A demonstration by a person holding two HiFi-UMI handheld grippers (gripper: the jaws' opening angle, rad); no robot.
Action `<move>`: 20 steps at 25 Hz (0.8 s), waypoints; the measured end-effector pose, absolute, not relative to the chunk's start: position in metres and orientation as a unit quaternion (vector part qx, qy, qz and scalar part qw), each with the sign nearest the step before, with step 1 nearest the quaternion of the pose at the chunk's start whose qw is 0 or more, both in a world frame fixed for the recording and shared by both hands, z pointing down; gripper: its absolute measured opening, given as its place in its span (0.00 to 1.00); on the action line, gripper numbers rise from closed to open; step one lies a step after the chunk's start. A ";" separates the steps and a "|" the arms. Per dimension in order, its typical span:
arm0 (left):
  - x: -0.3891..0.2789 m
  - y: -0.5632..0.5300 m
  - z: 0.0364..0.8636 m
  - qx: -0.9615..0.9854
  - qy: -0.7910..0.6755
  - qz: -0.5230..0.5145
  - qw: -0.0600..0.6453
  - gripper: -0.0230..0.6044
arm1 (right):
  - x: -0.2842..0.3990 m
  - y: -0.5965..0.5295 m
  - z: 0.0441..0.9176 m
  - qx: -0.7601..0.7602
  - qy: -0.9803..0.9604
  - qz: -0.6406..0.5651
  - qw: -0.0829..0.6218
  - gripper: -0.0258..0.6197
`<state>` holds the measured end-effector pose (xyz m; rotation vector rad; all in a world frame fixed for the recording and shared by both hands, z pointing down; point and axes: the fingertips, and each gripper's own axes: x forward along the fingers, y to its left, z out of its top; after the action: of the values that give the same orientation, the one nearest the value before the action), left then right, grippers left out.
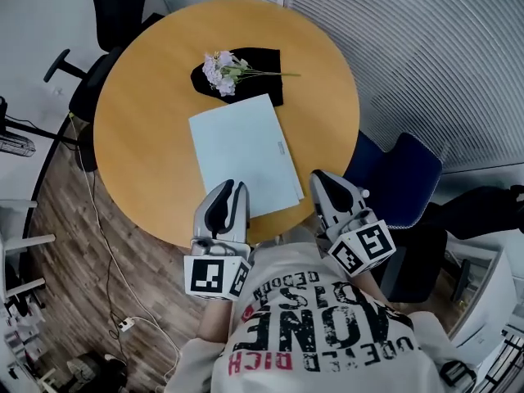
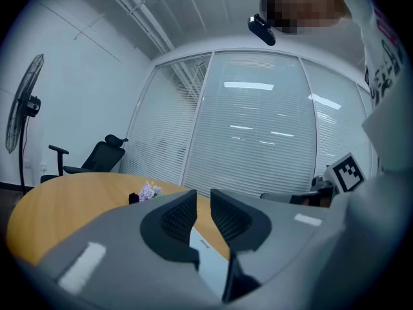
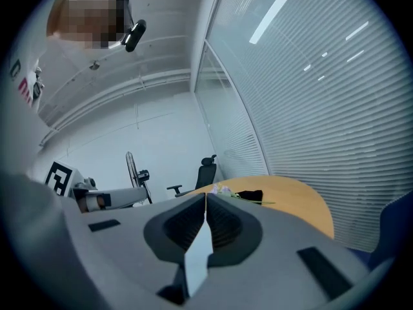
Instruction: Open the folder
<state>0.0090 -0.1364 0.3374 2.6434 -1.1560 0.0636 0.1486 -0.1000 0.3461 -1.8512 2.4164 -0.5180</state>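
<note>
Head view: both grippers sit at the near end of the folder (image 1: pixel 241 154).
Left gripper (image 2: pixel 199 202): jaws apart by a narrow gap, nothing pinched; tips over the folder's near-left corner.
Right gripper (image 3: pixel 205 199): jaws closed tip to tip at the folder's near-right corner; can't tell if they pinch the edge.
Folder: pale blue, closed, flat on the round table (image 1: pixel 139 154); long axis runs away from the person, far end leaning left.
Beyond the folder: flowers (image 1: pixel 219 70) on a black cloth (image 1: pixel 262 60).

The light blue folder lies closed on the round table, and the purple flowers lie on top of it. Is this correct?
Not quite. In the head view the flowers lie on a black object beyond the folder, not on top of it. The folder does lie closed on the round table.
</note>
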 end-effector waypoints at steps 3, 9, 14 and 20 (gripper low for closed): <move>0.012 -0.138 0.334 0.901 -0.414 0.016 0.127 0.15 | 0.150 -0.109 0.343 -0.581 0.796 -0.168 0.025 0.06; 0.017 -0.141 0.330 0.893 -0.435 0.017 0.116 0.15 | 0.150 -0.122 0.341 -0.555 0.814 -0.170 0.020 0.06; 0.014 -0.142 0.333 0.886 -0.450 0.024 0.112 0.15 | 0.154 -0.126 0.344 -0.545 0.820 -0.174 0.024 0.06; 0.019 -0.140 0.326 0.883 -0.458 0.019 0.100 0.15 | 0.160 -0.127 0.340 -0.536 0.826 -0.170 0.032 0.06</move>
<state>0.0193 -0.1405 0.3264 2.6106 -1.3541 0.0560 0.1603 -0.1273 0.3395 -1.6499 2.5445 -0.5225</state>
